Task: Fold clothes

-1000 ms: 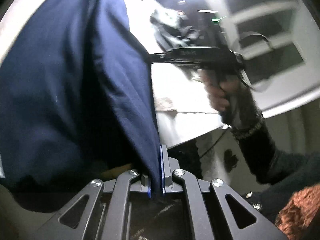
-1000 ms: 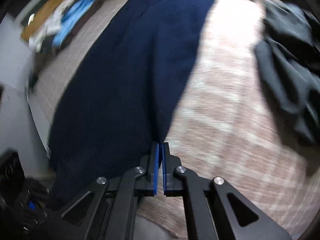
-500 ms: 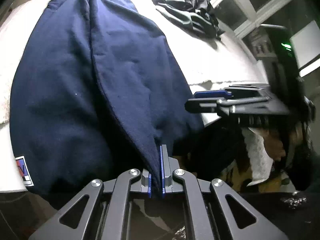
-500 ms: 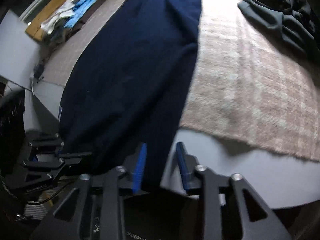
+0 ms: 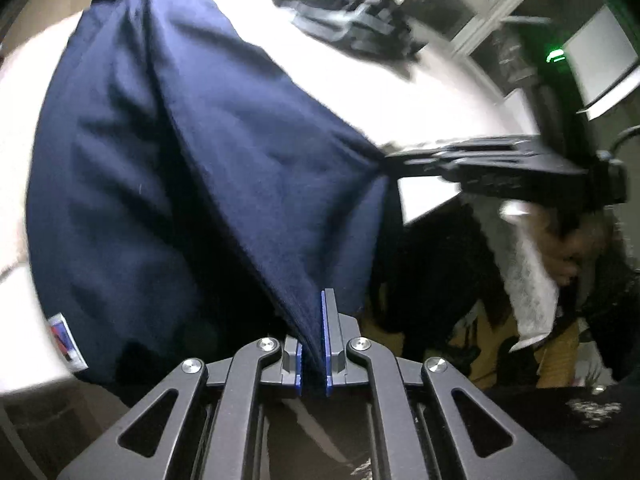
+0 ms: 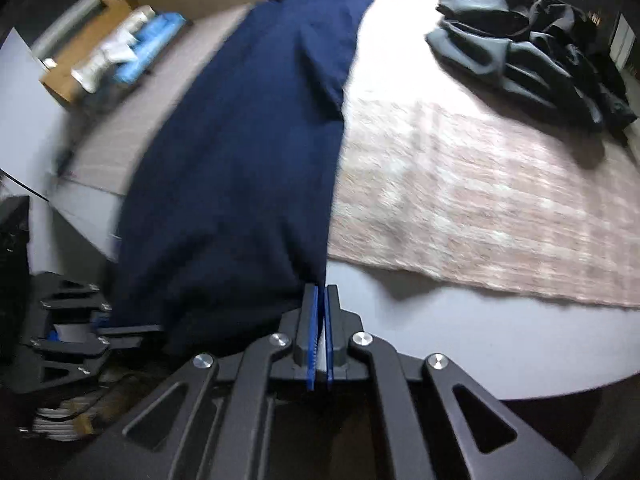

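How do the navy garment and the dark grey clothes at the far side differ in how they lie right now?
The navy garment is spread long and flat, its near end pinched by the left gripper and right gripper; the dark grey clothes sit crumpled in a heap, untouched. The navy garment hangs over the near edge; the grey pile lies wholly on top. Both rest on the pinkish plaid blanket.

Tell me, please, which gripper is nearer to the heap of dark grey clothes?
Right. The right gripper is at the navy garment's near corner, on the dark grey clothes' side; the left gripper holds the opposite corner.
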A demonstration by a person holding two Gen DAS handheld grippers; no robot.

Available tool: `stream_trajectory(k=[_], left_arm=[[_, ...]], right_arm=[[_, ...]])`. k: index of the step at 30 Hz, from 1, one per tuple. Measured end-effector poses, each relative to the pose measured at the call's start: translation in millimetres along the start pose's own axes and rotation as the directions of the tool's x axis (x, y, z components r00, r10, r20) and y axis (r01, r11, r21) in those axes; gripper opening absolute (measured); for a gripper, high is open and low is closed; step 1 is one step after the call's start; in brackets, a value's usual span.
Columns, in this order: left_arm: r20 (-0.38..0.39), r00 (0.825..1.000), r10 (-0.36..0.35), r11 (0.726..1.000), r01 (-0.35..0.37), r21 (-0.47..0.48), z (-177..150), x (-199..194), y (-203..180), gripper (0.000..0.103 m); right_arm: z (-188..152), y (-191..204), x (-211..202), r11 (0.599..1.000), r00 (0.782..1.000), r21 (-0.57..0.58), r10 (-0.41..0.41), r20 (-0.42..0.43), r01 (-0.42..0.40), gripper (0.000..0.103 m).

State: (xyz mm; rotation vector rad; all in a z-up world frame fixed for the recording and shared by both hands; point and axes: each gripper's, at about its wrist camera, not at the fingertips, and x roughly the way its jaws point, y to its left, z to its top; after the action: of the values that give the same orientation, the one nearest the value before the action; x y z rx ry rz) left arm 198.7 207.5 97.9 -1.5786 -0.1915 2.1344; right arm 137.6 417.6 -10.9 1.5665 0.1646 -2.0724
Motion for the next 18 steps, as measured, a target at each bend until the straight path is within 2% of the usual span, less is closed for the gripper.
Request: stream_trajectory(k=[2, 3, 6, 8, 9, 10, 11, 13, 14, 16, 17, 18], left_arm=[[-0.011, 1.0, -0.003, 1.0, 0.003, -0.019, -5, 2, 7, 0.004], [-0.009, 1.0, -0.008, 1.0, 0.008, -0.027, -6, 2, 10, 0.004], [0.002, 1.0, -0.014, 1.0, 0.014, -0.022, -3, 1, 8, 0.004], [0.014, 1.0, -0.019, 1.0, 0.019, -0.013, -2, -4, 6, 0.004], [0.017, 1.0, -0.025, 1.0, 0.025, -0.01, -3, -8, 6, 0.004], [0.023, 0.999, -0.032, 0.999, 0.032, -0.007, -4, -14, 6, 0.004], [0.039, 0.998, -0.042, 0.999, 0.042, -0.005, -3, -18, 3, 0.004], [0.073, 0.994, -0.079, 0.997, 0.079, 0.002, -2, -29, 3, 0.006], [0.078, 0.995, -0.069, 0.998, 0.067, 0.021, -4, -27, 2, 0.012], [-0.013, 1.0, -0.004, 1.0, 0.005, 0.022, -8, -7, 7, 0.013], [-0.07, 0.997, 0.025, 1.0, -0.025, 0.008, -12, 4, 12, 0.013], [-0.071, 0.997, 0.024, 1.0, -0.024, -0.002, -15, 2, 14, 0.013]], right_arm=[[-7, 0, 5, 1.0, 1.0, 0.022, 0.01, -0.019, -0.01, 0.004], [-10, 1, 4, 1.0, 1.0, 0.024, 0.012, -0.013, -0.012, 0.007], [-16, 5, 5, 1.0, 1.0, 0.024, -0.006, -0.014, 0.006, 0.035], [-20, 11, 12, 1.0, 1.0, 0.007, -0.016, -0.027, 0.016, 0.035], [-23, 14, 16, 1.0, 0.999, -0.009, -0.029, -0.034, 0.028, 0.033], [-27, 17, 20, 0.999, 0.999, -0.029, -0.036, -0.038, 0.035, 0.009], [-30, 19, 23, 0.998, 0.998, -0.042, -0.038, -0.046, 0.036, 0.004], [-34, 16, 20, 0.999, 0.999, -0.046, -0.025, -0.048, 0.023, 0.002], [-36, 13, 17, 0.998, 0.998, -0.053, -0.031, -0.05, 0.028, 0.002], [-39, 4, 15, 0.998, 0.996, -0.052, -0.04, -0.078, 0.036, 0.002], [-39, 0, 15, 0.998, 0.994, -0.053, -0.033, -0.107, 0.027, 0.003], [-39, -1, 14, 0.998, 0.99, -0.066, -0.029, -0.14, 0.02, 0.003]])
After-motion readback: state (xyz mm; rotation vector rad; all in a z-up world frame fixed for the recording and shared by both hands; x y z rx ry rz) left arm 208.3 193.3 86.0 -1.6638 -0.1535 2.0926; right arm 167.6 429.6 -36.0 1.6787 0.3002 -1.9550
